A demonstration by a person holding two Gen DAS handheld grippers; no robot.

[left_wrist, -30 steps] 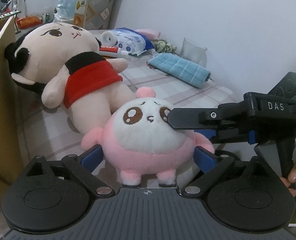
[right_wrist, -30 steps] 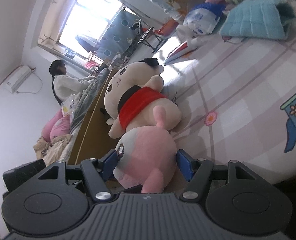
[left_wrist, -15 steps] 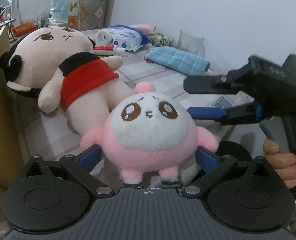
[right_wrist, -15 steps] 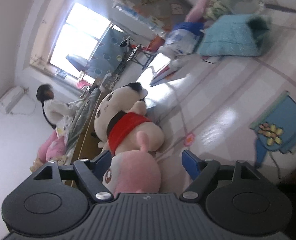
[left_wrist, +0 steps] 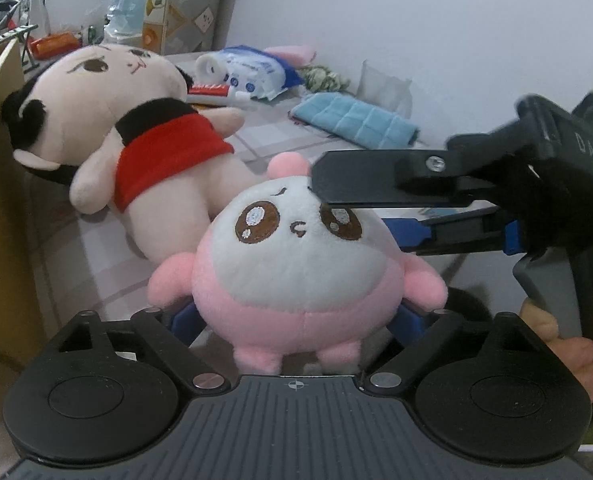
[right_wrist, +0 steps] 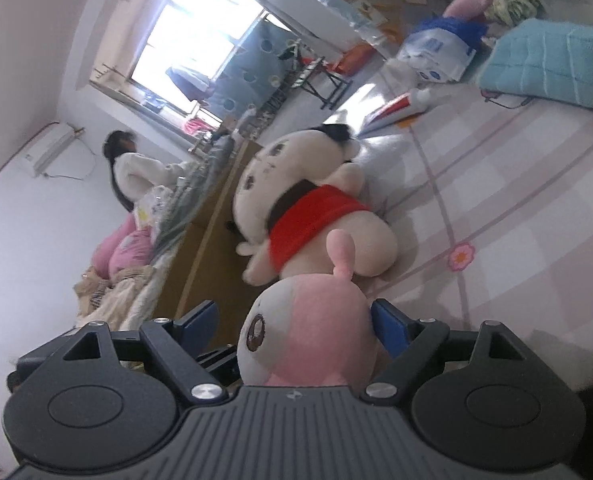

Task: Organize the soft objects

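Left wrist view shows the pink plush (left_wrist: 296, 268) face-on, with its white face, brown eyes and small feet, sitting between the blue fingers (left_wrist: 406, 318) of the left gripper (left_wrist: 296, 320), which press into its lower sides and grasp it just above the checked bedsheet (left_wrist: 108, 264). From the right of this view the right gripper (left_wrist: 376, 216) reaches in, its upper finger crossing the plush's forehead and its blue-padded lower finger behind the plush's side. Right wrist view shows the same plush (right_wrist: 312, 332) from the side, its pink back and ear knob uppermost; here the right gripper (right_wrist: 296, 320) has one finger (right_wrist: 388, 326) touching the plush and the other standing apart from it, so the fingers are spread and not clenched. Behind the plush lies the big doll in a red top (left_wrist: 136, 140), head against a cardboard panel (left_wrist: 0, 208). Farther back are a blue towel (left_wrist: 356, 124) and a white-and-blue pack (left_wrist: 252, 72). Only the right wrist view shows a window (right_wrist: 200, 28) and a woman in white (right_wrist: 136, 172).
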